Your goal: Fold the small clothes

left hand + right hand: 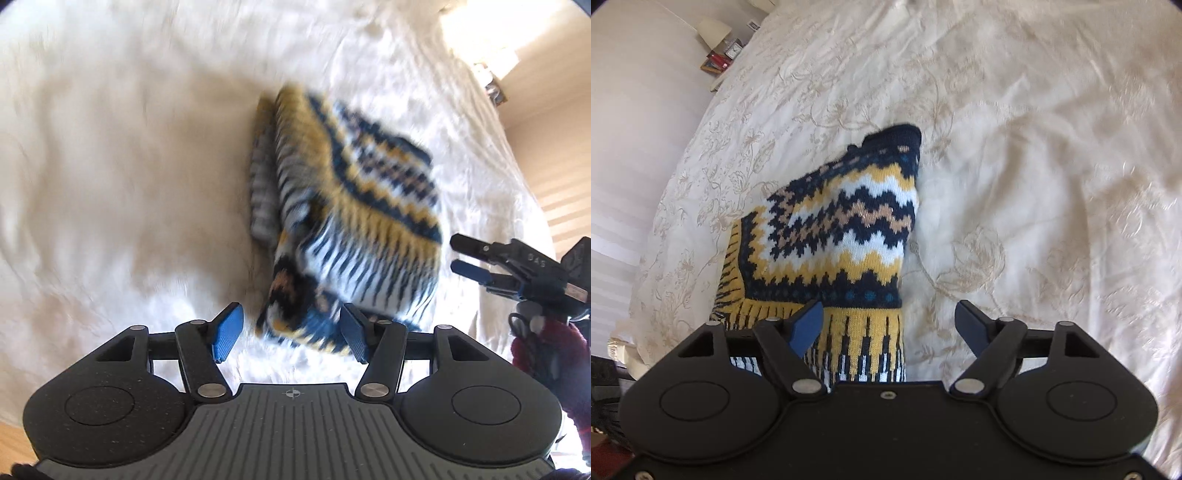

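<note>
Left wrist view is showing the cream bedspread point(110, 166) spreading across nearly everything, and on it the patterned knit sweater point(351, 206) is lying as a folded bundle, blurred here but sharp in the right wrist view point(842, 236). Its long axis is running away from both cameras, from the yellow-striped end nearest the fingers to the navy edge farthest off.

The left gripper point(291, 336) is hovering over the near end of the bundle, its blue pads about half apart with nothing pinched; the knit is showing between and beyond them, apparently below rather than touched. The right gripper point(890, 328) is standing with its jaws wide and empty, the sweater lying just under its left finger point(807, 326) and bare bedspread under the other. Seen from the left view, the right gripper point(467, 254) is sitting just beside the bundle's right edge.

Judging from this, the left hand is centred better on the sweater, while the right is offset past its side.
</note>
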A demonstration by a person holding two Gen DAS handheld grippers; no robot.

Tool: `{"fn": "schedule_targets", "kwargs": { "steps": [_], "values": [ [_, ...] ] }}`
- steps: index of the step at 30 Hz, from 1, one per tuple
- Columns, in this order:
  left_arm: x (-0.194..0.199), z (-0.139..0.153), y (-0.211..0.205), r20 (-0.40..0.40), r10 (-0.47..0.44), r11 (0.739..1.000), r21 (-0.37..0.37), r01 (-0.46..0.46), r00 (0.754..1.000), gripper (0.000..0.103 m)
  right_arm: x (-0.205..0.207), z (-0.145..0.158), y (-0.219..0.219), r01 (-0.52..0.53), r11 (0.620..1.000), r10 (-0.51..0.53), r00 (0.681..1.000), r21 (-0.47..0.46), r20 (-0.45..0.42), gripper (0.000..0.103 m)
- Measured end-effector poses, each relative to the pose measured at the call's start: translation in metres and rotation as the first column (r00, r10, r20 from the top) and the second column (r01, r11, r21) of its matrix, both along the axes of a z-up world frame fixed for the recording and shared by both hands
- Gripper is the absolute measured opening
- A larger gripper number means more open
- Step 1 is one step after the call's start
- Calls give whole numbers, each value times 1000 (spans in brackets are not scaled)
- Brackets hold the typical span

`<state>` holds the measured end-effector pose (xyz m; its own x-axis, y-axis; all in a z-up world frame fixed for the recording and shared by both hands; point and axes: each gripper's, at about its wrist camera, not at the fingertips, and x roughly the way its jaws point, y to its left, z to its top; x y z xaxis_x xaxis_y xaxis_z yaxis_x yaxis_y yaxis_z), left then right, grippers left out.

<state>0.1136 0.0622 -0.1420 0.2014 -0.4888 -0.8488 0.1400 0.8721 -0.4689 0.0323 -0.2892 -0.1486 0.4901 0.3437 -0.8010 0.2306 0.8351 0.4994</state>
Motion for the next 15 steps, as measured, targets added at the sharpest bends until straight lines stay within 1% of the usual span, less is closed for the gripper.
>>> {"fn": "schedule_targets", "kwargs": {
  "steps": [2, 4, 6, 8, 11, 13, 14, 15],
  "values": [
    [0, 18, -4, 74, -22, 1000, 8, 21, 997, 58, 2, 5, 2, 5, 999, -5, 1000, -31, 27, 88],
    [7, 33, -15, 145, -51, 999, 14, 49, 988, 58, 5, 8, 4, 16, 998, -13, 999, -58, 40, 89],
    [18, 37, -34, 197, -75, 997, 22, 72, 978, 60, 10, 7, 5, 29, 997, -26, 999, -72, 42, 96],
    [32, 34, -54, 215, -85, 996, 36, 79, 973, 60, 15, 6, 7, 46, 995, -42, 998, -86, 43, 98],
    [49, 27, -69, 235, -101, 994, 64, 88, 967, 61, 23, 5, 8, 78, 989, -73, 996, -127, 44, 99],
    [58, 20, -74, 229, -117, 990, 107, 95, 966, 66, 29, 3, 8, 102, 984, -97, 995, -144, 39, 101],
    [62, 14, -77, 220, -123, 986, 135, 95, 968, 70, 32, 1, 8, 114, 981, -110, 993, -155, 33, 102],
    [66, 8, -78, 214, -125, 983, 162, 91, 969, 70, 35, -1, 8, 123, 978, -120, 992, -168, 27, 102]
  ]
}}
